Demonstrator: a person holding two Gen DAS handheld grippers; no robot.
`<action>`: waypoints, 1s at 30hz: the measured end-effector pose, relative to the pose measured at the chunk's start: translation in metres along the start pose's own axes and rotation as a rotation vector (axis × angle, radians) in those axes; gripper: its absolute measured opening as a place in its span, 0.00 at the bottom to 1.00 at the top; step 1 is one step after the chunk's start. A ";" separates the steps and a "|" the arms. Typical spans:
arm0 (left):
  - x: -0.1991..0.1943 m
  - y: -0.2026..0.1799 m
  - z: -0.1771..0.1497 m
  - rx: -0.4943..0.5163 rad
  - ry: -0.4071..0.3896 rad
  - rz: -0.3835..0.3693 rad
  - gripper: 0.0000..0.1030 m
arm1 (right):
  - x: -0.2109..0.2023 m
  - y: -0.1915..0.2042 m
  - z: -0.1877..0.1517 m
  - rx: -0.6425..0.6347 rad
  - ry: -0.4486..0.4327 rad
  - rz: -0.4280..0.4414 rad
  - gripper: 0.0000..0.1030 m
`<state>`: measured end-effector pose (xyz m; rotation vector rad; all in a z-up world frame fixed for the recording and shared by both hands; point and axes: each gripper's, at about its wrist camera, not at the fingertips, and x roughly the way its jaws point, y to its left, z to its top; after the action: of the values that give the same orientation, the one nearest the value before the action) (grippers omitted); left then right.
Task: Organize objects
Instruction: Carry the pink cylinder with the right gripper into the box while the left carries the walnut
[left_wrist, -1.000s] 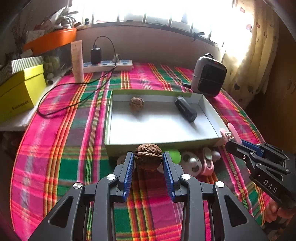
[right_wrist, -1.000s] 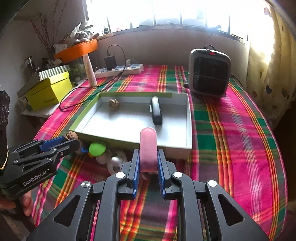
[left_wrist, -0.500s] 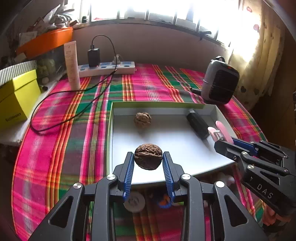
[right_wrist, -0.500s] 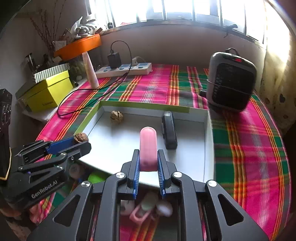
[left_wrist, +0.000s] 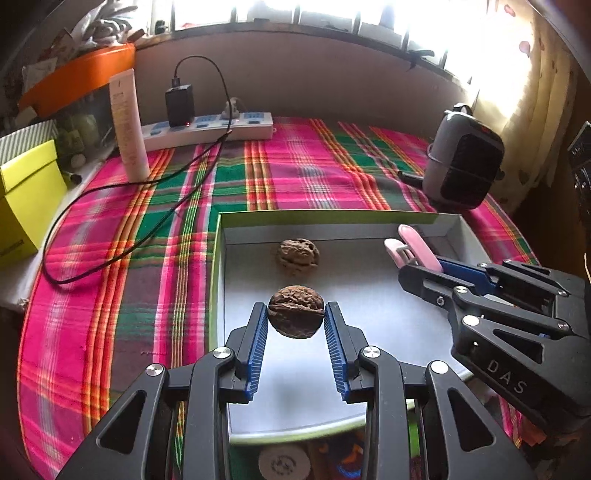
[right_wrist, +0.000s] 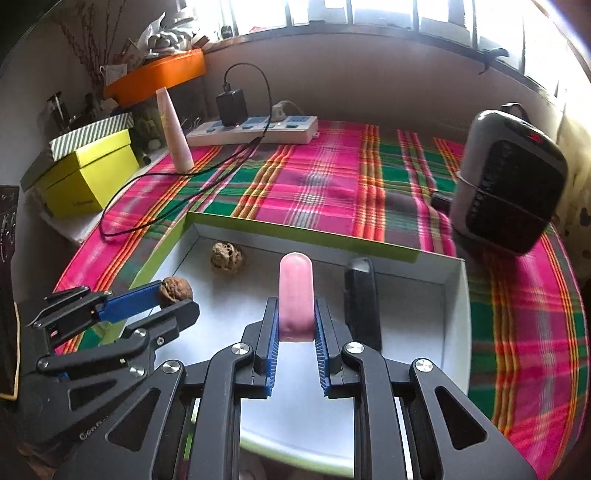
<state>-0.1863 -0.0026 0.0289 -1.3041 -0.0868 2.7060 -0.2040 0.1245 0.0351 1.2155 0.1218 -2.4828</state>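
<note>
**Now over the tray: both loads carried in from the table edge**

Now above the shallow white cardboard tray with green outer walls (left_wrist: 218, 258), where a second ago both grippers hung short of its near wall, over the pink-and-green plaid tablecloth (left_wrist: 110, 258). Near rim now passed and low in both wrist views.

Far left, off the tray: yellow-green lidded box (right_wrist: 88, 181), white power strip with black charger plugged in (left_wrist: 207, 127). Unmoved.

Left of centre: left gripper (left_wrist: 295, 321), blue-padded fingers closed on a wrinkled brown walnut (left_wrist: 296, 316), held clear above the white floor, near the tray's left wall. Just beyond it, a second brown walnut (left_wrist: 297, 255) lying loose on the floor, same spot as before.

Centre to right: right gripper (right_wrist: 295, 325), fingers clamped tight on a smooth pink rounded stick-shaped object (right_wrist: 296, 295), tip pointing away, also above the floor. Exact nature of the pink object not clear. Just to its right, a black oblong block (right_wrist: 361, 295) lying in the tray.

Far right, outside the tray: grey and black compact fan heater (right_wrist: 509, 184).

Meaning for the task: carrying likely finished; probably only lowering and release left, walnut beside its twin, pink object clear of the black block. More small items, blurred, visible below the near rim.
</note>
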 end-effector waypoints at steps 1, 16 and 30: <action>0.002 0.000 0.000 0.000 0.003 0.002 0.29 | 0.003 0.000 0.001 0.000 0.004 0.004 0.18; 0.019 -0.003 0.006 0.051 0.011 -0.006 0.29 | 0.027 -0.003 0.010 -0.011 0.045 -0.004 0.18; 0.023 -0.007 0.008 0.075 0.008 0.008 0.29 | 0.031 -0.005 0.008 -0.005 0.053 -0.005 0.18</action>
<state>-0.2058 0.0072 0.0171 -1.2969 0.0201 2.6824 -0.2296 0.1180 0.0155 1.2803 0.1455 -2.4536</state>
